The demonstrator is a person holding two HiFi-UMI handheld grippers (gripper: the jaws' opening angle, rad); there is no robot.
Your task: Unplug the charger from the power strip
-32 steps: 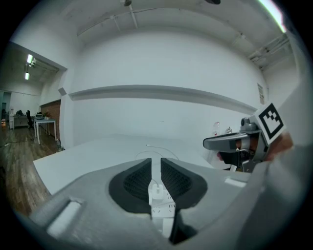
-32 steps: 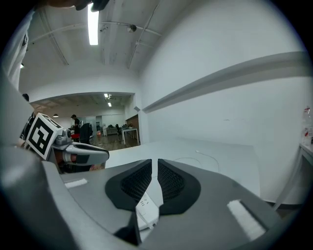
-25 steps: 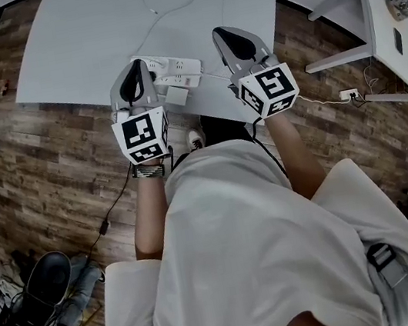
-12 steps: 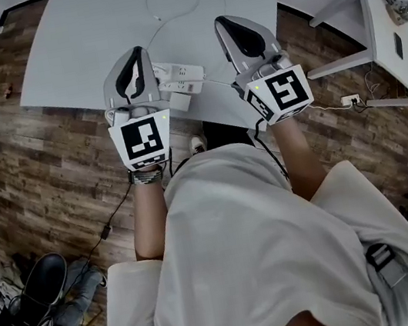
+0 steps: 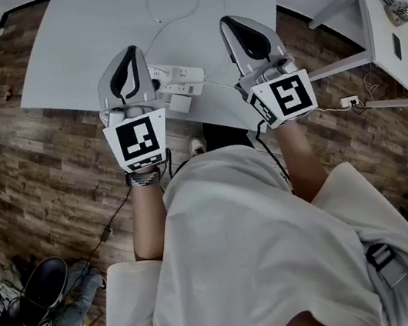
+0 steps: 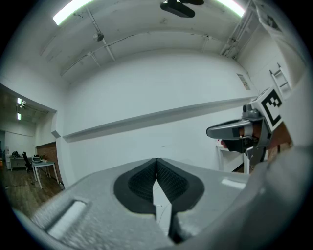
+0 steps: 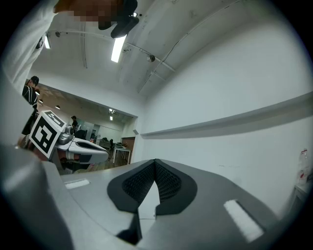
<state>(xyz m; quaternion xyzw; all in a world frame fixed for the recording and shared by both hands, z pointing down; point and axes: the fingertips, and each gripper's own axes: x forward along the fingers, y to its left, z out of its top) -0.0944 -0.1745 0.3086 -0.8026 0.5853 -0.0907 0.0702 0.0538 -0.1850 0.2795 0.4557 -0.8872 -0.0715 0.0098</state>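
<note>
A white power strip (image 5: 178, 71) lies near the front edge of the white table (image 5: 81, 39). A white charger block (image 5: 178, 103) sits against its near side, and a thin white cable (image 5: 172, 1) loops away toward the back. My left gripper (image 5: 130, 52) hovers just left of the strip and my right gripper (image 5: 229, 23) just right of it. Neither touches it. Both point level, away from me, toward a white wall. The left gripper (image 6: 156, 164) has its pads together with nothing between them, and so has the right gripper (image 7: 155, 164).
A second white desk (image 5: 394, 47) stands at the right, with a small white socket block (image 5: 348, 95) on the wooden floor beside it. A black cable (image 5: 115, 213) trails over the floor at the left. Dark bags and shoes (image 5: 27, 314) lie at the lower left.
Both grippers have risen side by side above the table's front edge and rolled a little. The power strip, charger and cable lie as before.
</note>
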